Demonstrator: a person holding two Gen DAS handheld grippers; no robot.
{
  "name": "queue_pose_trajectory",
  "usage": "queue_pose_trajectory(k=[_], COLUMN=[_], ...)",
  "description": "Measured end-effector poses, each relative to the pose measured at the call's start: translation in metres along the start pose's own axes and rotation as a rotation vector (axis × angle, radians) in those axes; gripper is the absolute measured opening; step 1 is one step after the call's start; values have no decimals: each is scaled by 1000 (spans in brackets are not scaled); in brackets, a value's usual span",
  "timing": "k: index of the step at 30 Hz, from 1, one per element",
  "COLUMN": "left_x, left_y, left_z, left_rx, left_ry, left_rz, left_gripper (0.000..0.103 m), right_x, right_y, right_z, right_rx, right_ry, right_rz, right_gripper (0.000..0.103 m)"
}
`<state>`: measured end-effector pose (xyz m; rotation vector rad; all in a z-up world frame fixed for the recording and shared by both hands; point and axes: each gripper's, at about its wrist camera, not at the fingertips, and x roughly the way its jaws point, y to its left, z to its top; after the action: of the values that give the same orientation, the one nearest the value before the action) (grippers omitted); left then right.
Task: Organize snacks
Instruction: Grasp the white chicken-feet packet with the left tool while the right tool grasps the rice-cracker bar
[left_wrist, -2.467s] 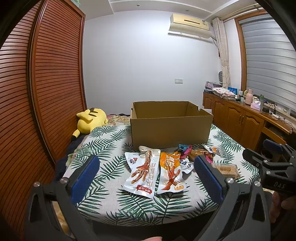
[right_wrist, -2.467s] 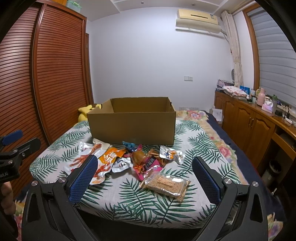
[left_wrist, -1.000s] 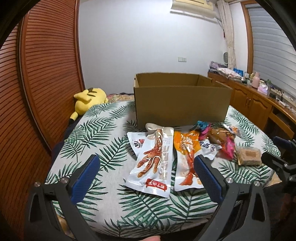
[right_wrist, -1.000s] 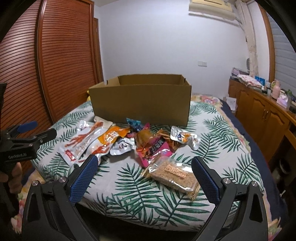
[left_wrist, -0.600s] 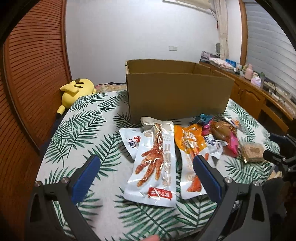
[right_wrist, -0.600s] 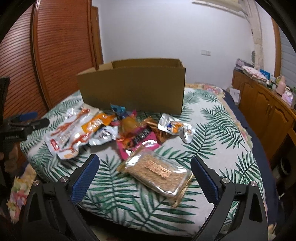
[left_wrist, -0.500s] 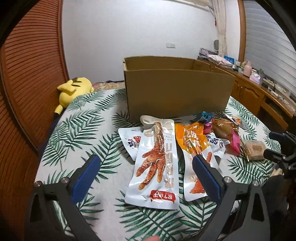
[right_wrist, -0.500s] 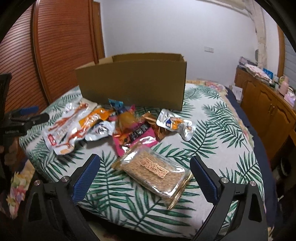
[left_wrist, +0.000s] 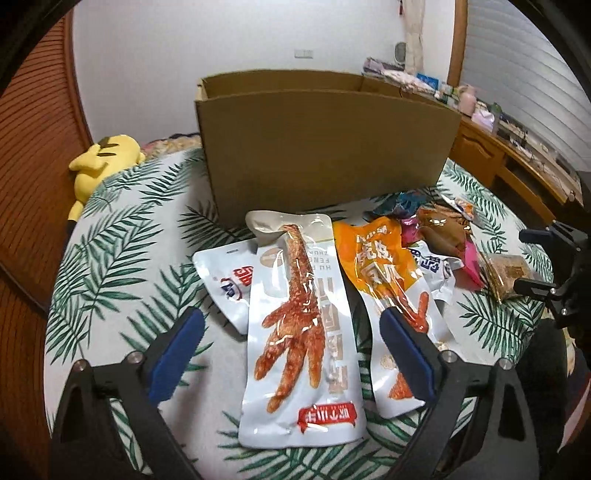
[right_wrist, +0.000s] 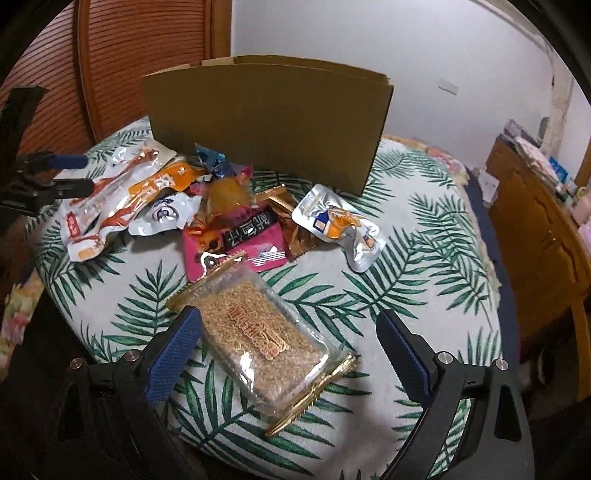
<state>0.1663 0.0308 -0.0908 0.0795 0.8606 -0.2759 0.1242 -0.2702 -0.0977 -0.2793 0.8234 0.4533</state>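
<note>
Directly ahead of both cameras lies a bed (left_wrist: 110, 236) covered in a white sheet printed with green palm leaves, with snack packets scattered across it. An open brown cardboard box (left_wrist: 325, 147) stands upright at twelve o'clock, behind the snacks.

From the left wrist camera, the left gripper (left_wrist: 291, 332) points steeply down at the bed with its blue-padded fingers (left_wrist: 177, 347) spread wide; its jaws have just been closing a little, and they press on nothing. Between them lies a long white chicken-foot packet (left_wrist: 299, 332), flat on the sheet. At two o'clock from it, just beside it, lies an orange chicken-foot packet (left_wrist: 384, 273), with the right-hand finger in front of its lower part. A smaller white packet (left_wrist: 229, 280) pokes out from under the long one at ten o'clock. A yellow plush toy (left_wrist: 99, 162) rests at the bed's far left edge.

From the right wrist camera, the right gripper (right_wrist: 288, 328) also stands wide apart, having narrowed slightly, and clamps nothing. A clear packet of golden crisp snack (right_wrist: 258, 332) lies diagonally between its fingers, its left corner close to the left finger; whether they touch cannot be told. Beyond it at twelve o'clock sits a pink packet (right_wrist: 240, 236) overlapping an amber wrapped sweet (right_wrist: 225, 195) and a blue wrapper (right_wrist: 210, 158). At one o'clock lies a crumpled silver pouch (right_wrist: 340, 225), apart from the heap.

A wooden cabinet (right_wrist: 535, 221) runs along the right wall.
</note>
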Motion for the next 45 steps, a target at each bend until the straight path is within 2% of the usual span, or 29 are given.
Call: queue_pose_trajectory(k=[7,9,11,15,22,31,34,38,42,45], left_x=[20,25,26,27,27,42,45,44,41,37], left_y=[12,16,19,21,20,12,10,7,14,20], left_z=[11,11,12,13,13,32,34,30,26,24], left_rx=[-24,-35,-40,-38,-13,15,31,81,87,83], left_ry=[71,91,88,88,105,112,110,106,113,115], left_rz=[-54,-59,-70,-76,-67,-44,-31,-10,-8,-19], left_gripper=[83,75,74,64,66,68,66,58,56,47], right_x=[5,8,8,7,14,24,24,24,24,24], right_y=[-3,-6,-6,-5,8,2,3,3,3,3], right_z=[7,7,7,7,5,7,7,6,5,5], right_rx=[13,25,26,8,-77,-62,-72,-73,-70,-71], right_ry=[22,28,33,47,90,90,87,77,71,70], right_rz=[77,99,120,154,164,165,157,155,155,154], right_gripper=[94,92,91,90,89,86,86,86,86,86])
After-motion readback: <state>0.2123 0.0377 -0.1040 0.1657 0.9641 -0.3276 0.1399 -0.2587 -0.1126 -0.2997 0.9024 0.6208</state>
